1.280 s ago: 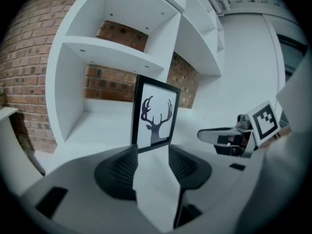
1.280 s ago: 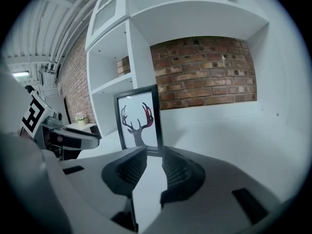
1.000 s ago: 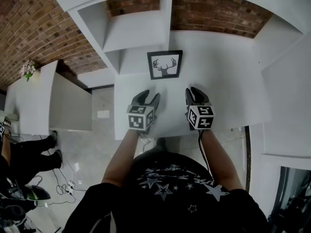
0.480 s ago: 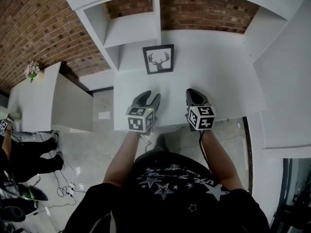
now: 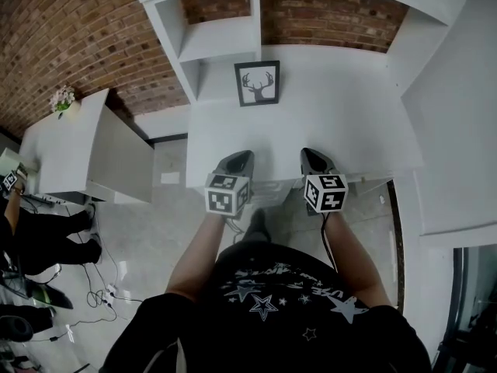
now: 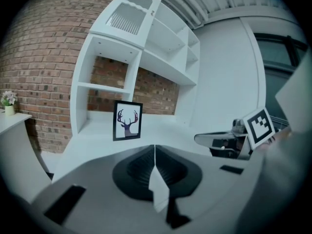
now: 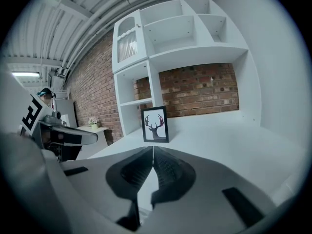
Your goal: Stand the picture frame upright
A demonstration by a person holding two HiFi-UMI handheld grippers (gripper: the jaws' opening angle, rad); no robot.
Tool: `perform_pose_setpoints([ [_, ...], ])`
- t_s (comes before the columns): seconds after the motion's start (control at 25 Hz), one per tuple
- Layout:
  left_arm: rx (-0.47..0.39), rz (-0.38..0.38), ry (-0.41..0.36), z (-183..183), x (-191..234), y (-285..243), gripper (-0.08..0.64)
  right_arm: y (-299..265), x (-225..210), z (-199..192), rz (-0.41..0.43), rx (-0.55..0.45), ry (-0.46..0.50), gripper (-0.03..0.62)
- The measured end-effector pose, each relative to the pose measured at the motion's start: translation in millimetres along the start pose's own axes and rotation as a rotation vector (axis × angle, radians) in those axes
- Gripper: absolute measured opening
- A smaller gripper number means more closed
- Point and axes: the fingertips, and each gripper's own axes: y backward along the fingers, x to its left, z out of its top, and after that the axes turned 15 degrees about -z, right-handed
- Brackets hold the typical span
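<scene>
At the counter's (image 5: 349, 107) near edge the left tool (image 5: 238, 157) has just clenched its jaws together on nothing, the picture frame (image 5: 257, 83) stands upright at the far side beside the white shelf unit (image 5: 217, 37), and the right tool (image 5: 311, 155), jaws likewise just clenched empty, is well apart from it.

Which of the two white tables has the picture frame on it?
The big table with the shelf unit; the picture frame stands upright there. The side table to its left bears a small flower pot.
</scene>
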Motion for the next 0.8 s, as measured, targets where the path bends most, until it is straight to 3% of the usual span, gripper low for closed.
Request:
perform_pose_setpoints([
  [0.24, -0.001, -0.004, 0.014, -17.3, -31.1, 28.7, 0.018, 30.5, 10.2, -19.6, 0.034, 0.025, 0.035, 0.017],
  [0.44, 0.023, 0.000, 0.005, -36.4, -48.5, 49.6, 0.018, 45.9, 17.9, -32.5, 0.055, 0.036, -0.003, 0.017],
  [0.8, 0.063, 0.006, -0.019, -45.7, -55.6, 63.6, 0.018, 55.7, 38.7, -48.7, 0.106, 0.056, -0.012, 0.017],
])
